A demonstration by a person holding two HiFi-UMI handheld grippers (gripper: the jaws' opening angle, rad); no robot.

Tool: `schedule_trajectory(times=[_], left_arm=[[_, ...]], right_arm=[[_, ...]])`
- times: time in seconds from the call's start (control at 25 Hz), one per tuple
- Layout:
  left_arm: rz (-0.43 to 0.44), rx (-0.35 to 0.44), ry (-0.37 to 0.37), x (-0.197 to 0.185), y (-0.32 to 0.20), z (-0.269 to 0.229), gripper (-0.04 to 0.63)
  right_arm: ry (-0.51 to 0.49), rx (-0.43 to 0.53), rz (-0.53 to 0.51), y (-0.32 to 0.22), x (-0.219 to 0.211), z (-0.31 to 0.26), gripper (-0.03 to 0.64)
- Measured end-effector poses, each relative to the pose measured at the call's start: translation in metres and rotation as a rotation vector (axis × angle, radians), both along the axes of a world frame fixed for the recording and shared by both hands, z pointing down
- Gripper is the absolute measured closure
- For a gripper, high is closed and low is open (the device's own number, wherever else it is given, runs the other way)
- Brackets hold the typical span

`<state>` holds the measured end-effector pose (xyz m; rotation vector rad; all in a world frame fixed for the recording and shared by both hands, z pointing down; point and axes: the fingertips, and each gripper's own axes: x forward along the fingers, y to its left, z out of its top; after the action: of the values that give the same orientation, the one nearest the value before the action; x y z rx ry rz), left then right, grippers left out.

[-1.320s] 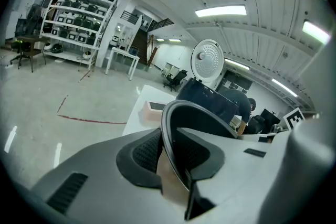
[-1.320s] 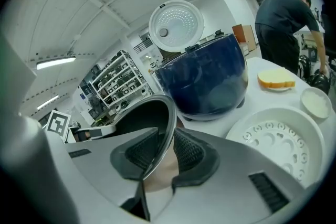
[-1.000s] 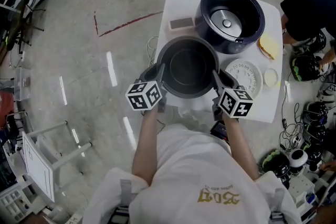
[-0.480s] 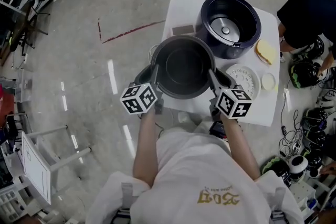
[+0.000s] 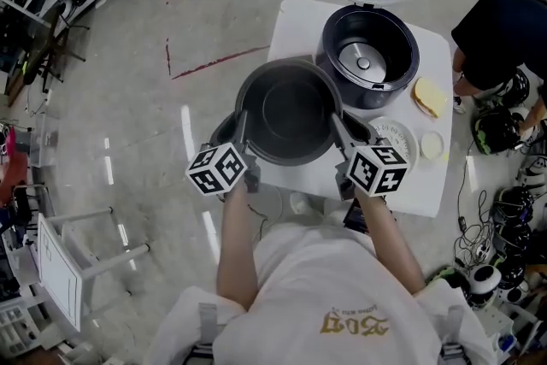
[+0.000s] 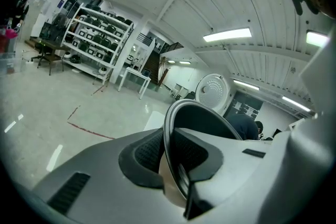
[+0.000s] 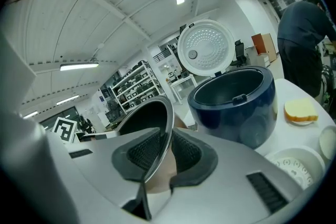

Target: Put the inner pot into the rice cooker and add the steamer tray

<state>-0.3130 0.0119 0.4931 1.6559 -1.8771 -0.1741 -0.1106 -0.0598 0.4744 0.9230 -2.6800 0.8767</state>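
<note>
As left gripper (image 6: 173,165) clamps its rim and right gripper (image 7: 160,157) closes on the opposite edge, inner pot (image 5: 288,111) hangs level beside rice cooker (image 5: 403,77)

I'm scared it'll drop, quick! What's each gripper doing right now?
Left gripper: closed on the pot, at its rim.
Right gripper: fingers closing, pressing the same pot's rim.

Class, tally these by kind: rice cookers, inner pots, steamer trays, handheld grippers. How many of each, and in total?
Rice cooker: 1
Inner pot: 1
Steamer tray: 1
Grippers: 2 (left gripper grips the pot's rim; right gripper, jaws closing on the rim)
Total: 5
</note>
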Motion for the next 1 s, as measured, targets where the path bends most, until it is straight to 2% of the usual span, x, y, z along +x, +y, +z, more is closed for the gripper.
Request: schedule_trajectory(times=[0.4,1.0], left_arm=[[-0.061,0.072,-0.02,0.0,-0.007,-0.043,0.522],[-0.071,0.158,-0.057,0.0,-0.031,-0.096,0.522]], right_arm=[[-0.078,0.05,-0.053,-0.018,-0.003,-0.043,0.543],[-0.17,0.091,-0.067,-0.046,-0.004,-0.09,0.546]])
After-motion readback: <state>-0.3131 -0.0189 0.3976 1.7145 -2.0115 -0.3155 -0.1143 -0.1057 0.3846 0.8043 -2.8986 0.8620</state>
